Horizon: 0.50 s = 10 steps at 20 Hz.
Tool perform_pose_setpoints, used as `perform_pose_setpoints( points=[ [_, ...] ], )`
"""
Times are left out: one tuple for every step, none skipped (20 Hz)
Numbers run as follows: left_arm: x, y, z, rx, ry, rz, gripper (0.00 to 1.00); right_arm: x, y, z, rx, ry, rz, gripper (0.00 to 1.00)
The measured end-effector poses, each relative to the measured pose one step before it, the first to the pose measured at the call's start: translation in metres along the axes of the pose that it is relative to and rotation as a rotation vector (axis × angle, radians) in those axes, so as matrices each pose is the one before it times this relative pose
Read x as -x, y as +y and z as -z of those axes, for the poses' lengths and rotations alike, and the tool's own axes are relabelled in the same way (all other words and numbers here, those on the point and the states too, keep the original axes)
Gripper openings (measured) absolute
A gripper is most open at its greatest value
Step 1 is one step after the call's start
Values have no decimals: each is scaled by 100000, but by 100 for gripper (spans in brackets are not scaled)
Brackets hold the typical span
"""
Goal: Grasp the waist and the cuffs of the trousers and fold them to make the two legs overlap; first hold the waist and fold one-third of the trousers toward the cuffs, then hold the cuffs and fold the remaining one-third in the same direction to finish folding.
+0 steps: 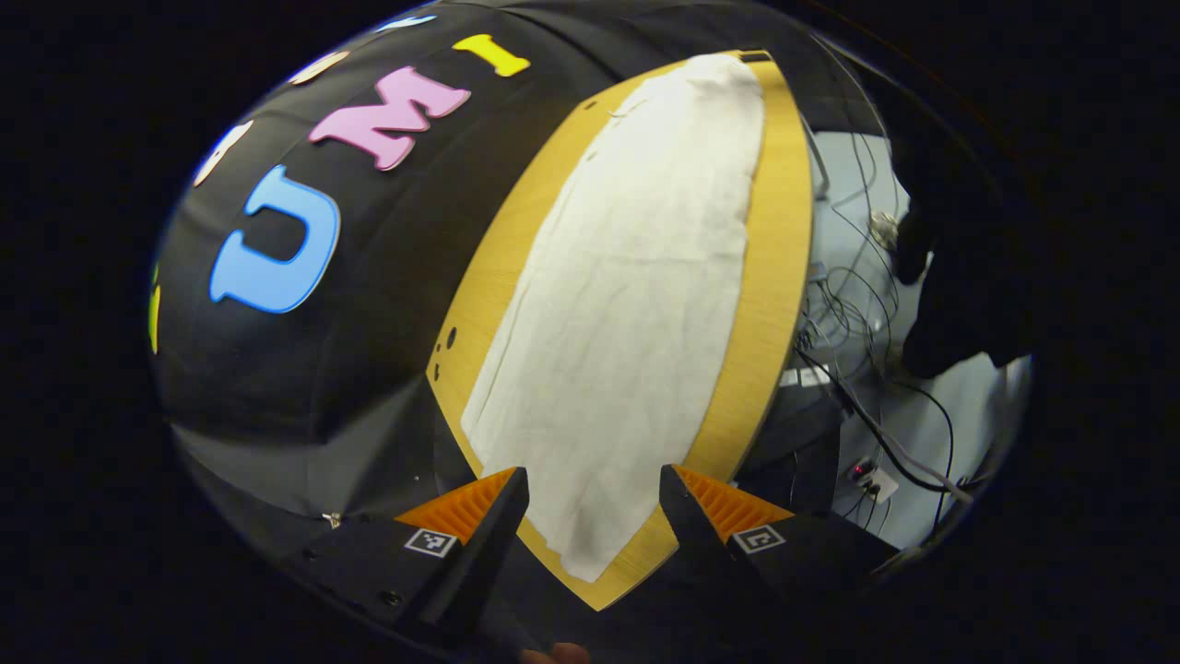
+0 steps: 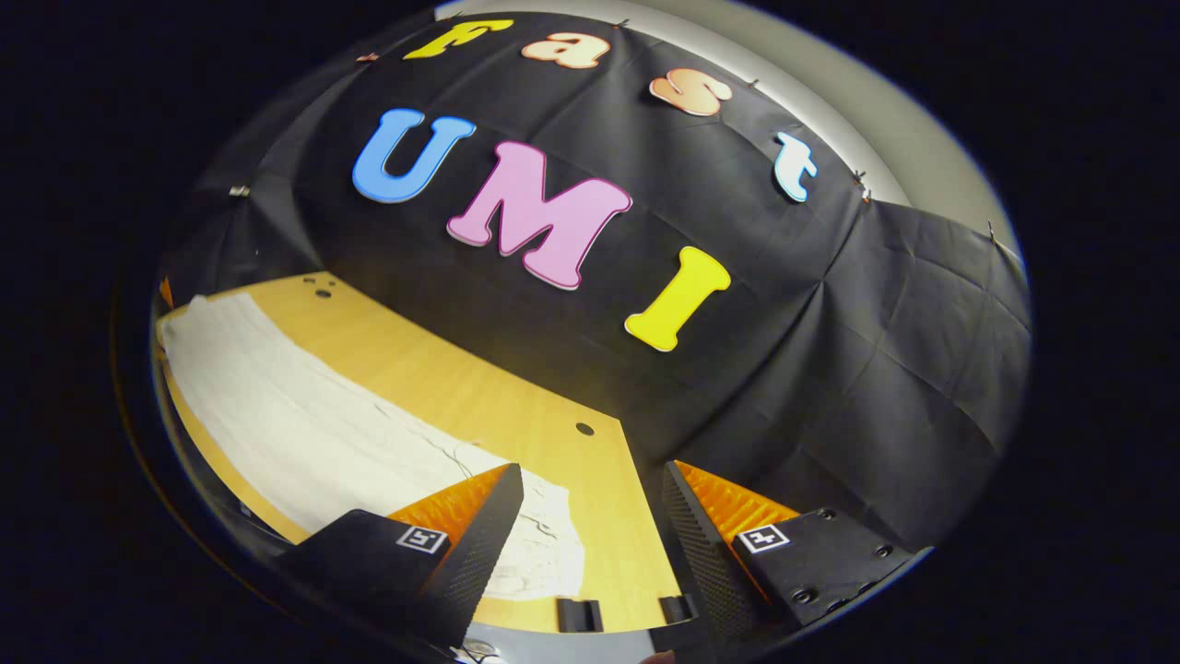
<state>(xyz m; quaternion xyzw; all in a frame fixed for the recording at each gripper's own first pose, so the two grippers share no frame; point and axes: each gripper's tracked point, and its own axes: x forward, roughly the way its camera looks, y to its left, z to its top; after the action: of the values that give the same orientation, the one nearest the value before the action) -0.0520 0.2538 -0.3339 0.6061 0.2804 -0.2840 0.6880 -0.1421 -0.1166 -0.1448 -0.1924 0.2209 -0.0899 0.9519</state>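
Trousers (image 1: 618,304) lie flat on the table (image 1: 779,277), beyond both grippers' released, empty jaws.

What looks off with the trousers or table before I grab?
Nothing stands out. The white trousers lie flat and lengthwise on the wooden table, only lightly wrinkled. Both tongs, left and right, are open and hold nothing.

In the left gripper view, the left claw (image 1: 594,503) covered the near corner of the surface (image 1: 784,258) at 6 o'clock. In the right gripper view, the right claw (image 2: 592,503) hid part of the trousers (image 2: 304,420), whose end at 9 o'clock ran past the edge.
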Motion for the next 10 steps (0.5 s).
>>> perform_pose_setpoints(
  points=[
    [-313, -589, 727, -2734, 1400, 2075, 93, -160, -185, 1340, 3809, 2129, -153, 98],
    [-246, -327, 750, -2331, 1491, 1099, 92, -25, 10, 1284, 3201, 1986, -255, 97],
    [-326, -108, 388, -2563, 1479, 461, 93, 15, -126, 1077, 2513, 2116, -278, 96],
    [-527, 41, 344, -2701, 1115, 181, 93, 152, 220, 1031, 1736, 1658, -748, 97],
    [-463, 389, 62, -3214, 551, -1517, 92, -12, 161, 837, 1524, 1432, -512, 97],
    [-648, 692, 57, -2988, 1019, -706, 91, 130, 318, 660, 1212, 1085, -823, 97],
    [-623, 229, 45, -2839, 936, -566, 91, -149, 374, 509, 1390, 990, -942, 97],
    [-665, 575, 133, -3153, 511, -1103, 89, -14, 517, 557, 1951, 1004, -1184, 97],
    [-684, 532, -62, -3016, 824, -886, 89, 60, 649, 539, 2355, 885, -1699, 97],
    [-578, 526, -78, -1983, 695, -707, 89, -154, 664, 616, 2542, 528, -2104, 97]
  ],
)
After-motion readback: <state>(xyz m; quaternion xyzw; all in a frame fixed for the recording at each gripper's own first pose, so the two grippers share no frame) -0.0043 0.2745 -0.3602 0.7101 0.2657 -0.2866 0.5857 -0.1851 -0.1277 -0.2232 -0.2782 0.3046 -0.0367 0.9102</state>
